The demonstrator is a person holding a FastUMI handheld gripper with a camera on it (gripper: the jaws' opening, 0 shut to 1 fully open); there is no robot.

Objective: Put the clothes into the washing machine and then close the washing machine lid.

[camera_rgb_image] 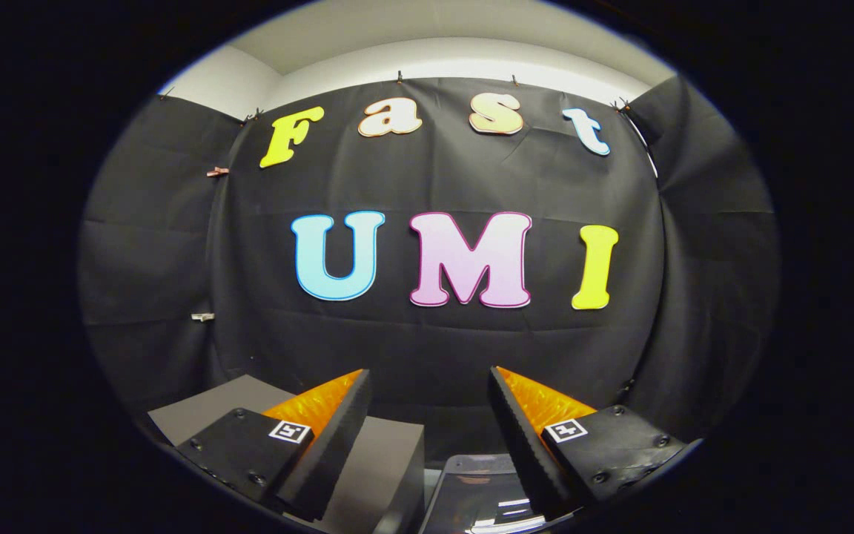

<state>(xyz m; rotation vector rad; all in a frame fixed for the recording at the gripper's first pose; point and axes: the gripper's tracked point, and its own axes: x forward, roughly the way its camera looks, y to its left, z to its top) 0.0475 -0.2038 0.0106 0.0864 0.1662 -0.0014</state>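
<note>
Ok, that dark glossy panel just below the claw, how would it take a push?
The dark glossy panel looks rigid: flat face, clean rounded edge. Its sheen and reflections suggest a slick surface, so the open claw's ridged pads may slide somewhat. Whether it hinges or tips cannot be told.

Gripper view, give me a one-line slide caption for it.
Open tool held level before the booth's black cloth wall, nothing between its fingers; a grey box and a glossy dark panel sit below.

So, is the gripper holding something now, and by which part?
Nothing is held. The gripper has its fingers wide apart, with only open space between them.
</note>
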